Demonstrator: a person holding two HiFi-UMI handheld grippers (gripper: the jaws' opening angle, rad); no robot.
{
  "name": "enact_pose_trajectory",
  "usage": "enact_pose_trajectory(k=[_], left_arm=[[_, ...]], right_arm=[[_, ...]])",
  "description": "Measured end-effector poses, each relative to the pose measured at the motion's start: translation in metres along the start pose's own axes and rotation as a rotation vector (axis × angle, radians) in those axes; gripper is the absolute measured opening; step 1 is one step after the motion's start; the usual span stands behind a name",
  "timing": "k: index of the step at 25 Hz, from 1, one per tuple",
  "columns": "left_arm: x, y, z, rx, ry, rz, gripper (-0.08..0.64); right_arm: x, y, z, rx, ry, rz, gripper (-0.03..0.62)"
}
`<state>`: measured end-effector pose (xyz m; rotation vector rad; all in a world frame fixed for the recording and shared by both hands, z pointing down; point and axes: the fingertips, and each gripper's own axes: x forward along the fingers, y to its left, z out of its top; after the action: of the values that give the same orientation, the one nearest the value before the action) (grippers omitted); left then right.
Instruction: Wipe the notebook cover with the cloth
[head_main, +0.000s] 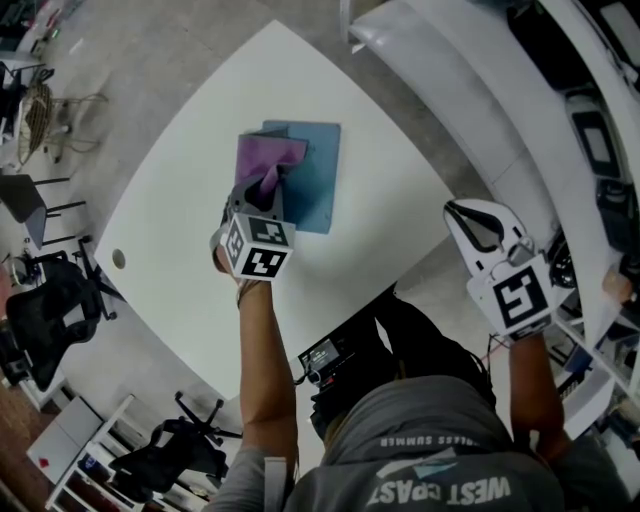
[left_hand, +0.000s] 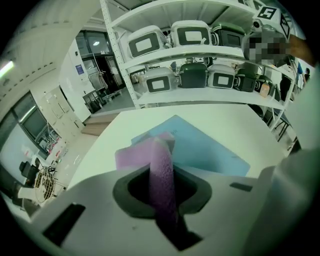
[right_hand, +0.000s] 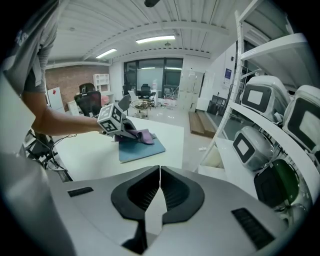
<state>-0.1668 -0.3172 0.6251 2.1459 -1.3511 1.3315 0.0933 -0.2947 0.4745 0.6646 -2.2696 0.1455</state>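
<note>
My left gripper (left_hand: 162, 175) is clamped on the cloth (head_main: 268, 158): a narrow fold of the purple fabric runs up between its jaws, and the pads press on it from both sides. The rest of the cloth spreads out in front of the jaws over the left part of the notebook (head_main: 318, 185) cover. It also reaches past the notebook's left edge onto the white table (head_main: 170, 230). The notebook is blue and closed, and it lies flat on the table, with its right half bare beside the cloth. The gripper tilts down onto the notebook from its near side, and my forearm (head_main: 265, 350) stretches back from there.

My right gripper (right_hand: 160, 170) is well apart from the notebook, off to its right and past the table's edge. Its jaws are together, meeting along a thin line, with nothing between them. From its camera the notebook sits far off to the left, with the cloth and the left gripper on top of it.

Beyond the notebook, past the table's far side, stands a white rack of shelves (left_hand: 200, 97) with boxy appliances (left_hand: 192, 75) set in rows
</note>
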Motion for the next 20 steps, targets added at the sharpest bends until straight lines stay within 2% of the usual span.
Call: enact_pose_trajectory(k=[5, 14, 17, 20], left_arm=[[0.009, -0.017, 0.021, 0.038, -0.02, -0.033, 0.051], [0.04, -0.103, 0.098, 0.172, -0.102, -0.192, 0.051], [0.044, -0.107, 0.104, 0.17, -0.107, -0.2, 0.052], [0.044, -0.091, 0.1, 0.147, -0.11, -0.179, 0.051]], right_arm=[[-0.001, 0.0, -0.002, 0.004, 0.007, -0.004, 0.031], [-0.011, -0.008, -0.018, 0.043, 0.023, -0.038, 0.031], [-0.015, -0.012, -0.023, 0.058, 0.022, -0.048, 0.031], [-0.015, -0.013, -0.026, 0.06, 0.028, -0.052, 0.031]])
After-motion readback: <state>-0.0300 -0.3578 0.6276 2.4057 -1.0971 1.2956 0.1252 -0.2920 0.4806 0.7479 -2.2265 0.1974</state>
